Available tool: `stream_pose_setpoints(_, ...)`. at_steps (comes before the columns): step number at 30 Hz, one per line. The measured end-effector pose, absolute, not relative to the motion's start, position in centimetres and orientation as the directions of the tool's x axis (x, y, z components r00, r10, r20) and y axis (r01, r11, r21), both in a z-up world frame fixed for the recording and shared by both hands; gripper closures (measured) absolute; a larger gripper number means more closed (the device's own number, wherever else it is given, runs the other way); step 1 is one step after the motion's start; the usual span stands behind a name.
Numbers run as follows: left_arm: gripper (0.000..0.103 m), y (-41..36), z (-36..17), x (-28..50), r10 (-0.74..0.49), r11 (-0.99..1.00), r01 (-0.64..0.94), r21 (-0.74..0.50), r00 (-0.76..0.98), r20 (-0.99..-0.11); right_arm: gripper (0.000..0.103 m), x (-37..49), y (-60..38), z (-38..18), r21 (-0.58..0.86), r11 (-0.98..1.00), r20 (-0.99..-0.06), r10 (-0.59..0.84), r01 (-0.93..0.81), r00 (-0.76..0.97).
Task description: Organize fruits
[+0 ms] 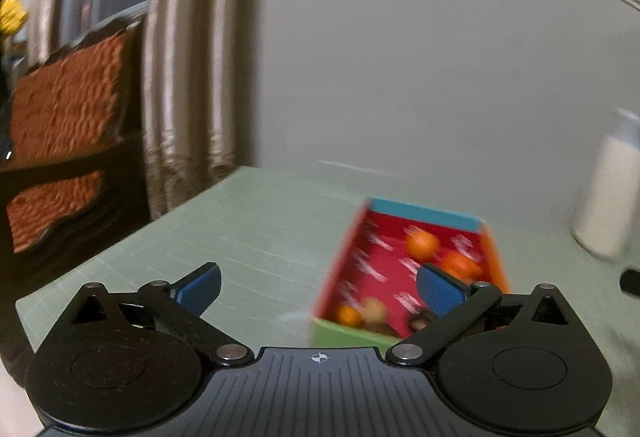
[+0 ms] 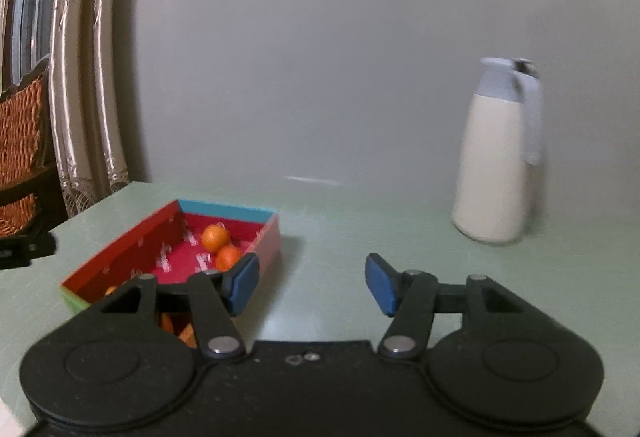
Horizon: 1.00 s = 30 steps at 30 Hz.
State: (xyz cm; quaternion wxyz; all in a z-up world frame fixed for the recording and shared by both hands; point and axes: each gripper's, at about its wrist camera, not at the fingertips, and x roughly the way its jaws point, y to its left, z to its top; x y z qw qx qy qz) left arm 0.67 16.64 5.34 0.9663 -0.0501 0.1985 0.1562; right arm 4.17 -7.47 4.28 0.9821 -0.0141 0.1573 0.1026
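A shallow red box [image 1: 376,269] with blue, orange and green walls sits on the pale green table [image 1: 248,237]. It holds two oranges [image 1: 422,244] at its far end, and a smaller orange fruit [image 1: 347,315] and some brownish fruits [image 1: 374,311] at its near end. The box [image 2: 132,257] and the two oranges [image 2: 216,236] also show in the right wrist view. My left gripper [image 1: 318,287] is open and empty, just left of the box. My right gripper [image 2: 312,283] is open and empty, to the right of the box above bare table.
A white jug [image 2: 494,165] with a grey lid and handle stands at the back right by the wall. A dark chair with orange woven panels [image 1: 64,109] and curtains [image 1: 184,77] stand beyond the table's left edge.
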Motion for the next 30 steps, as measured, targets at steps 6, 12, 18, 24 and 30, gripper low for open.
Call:
stream_pose_setpoints(6, 0.000, 10.5, 5.9, -4.5, 0.199, 0.978, -0.206, 0.023, 0.903, -0.380, 0.010, -2.7, -11.1, 4.6, -0.015, 0.986, -0.233, 0.160, -0.168, 0.959)
stream_pose_setpoints(12, 0.000, 8.7, 6.0, -7.9, 0.185, 0.983, -0.174, 0.062, 0.922, -0.340, 0.000, -6.3, -12.5, 3.5, -0.026, 0.992, -0.177, 0.119, -0.125, 0.977)
stream_pose_setpoints(18, 0.000, 9.2, 5.1, -8.7, 0.184, 0.982, -0.191, 0.007, 0.935, -0.302, 0.000, -7.7, -12.5, 2.2, -0.105, 0.991, -0.150, 0.067, -0.083, 0.986)
stream_pose_setpoints(24, 0.000, 8.9, 4.0, -8.6, 0.187, 0.982, -0.190, 0.018, 0.936, -0.297, 0.000, -7.8, -12.2, 1.5, -0.107, 0.991, -0.142, 0.067, -0.083, 0.988)
stream_pose_setpoints(30, 0.000, 10.0, 3.8, -8.6, 0.165, 0.983, -0.182, -0.026, 0.935, -0.313, 0.000, -7.6, -11.6, 1.3, -0.114, 0.991, -0.150, 0.045, -0.063, 0.988)
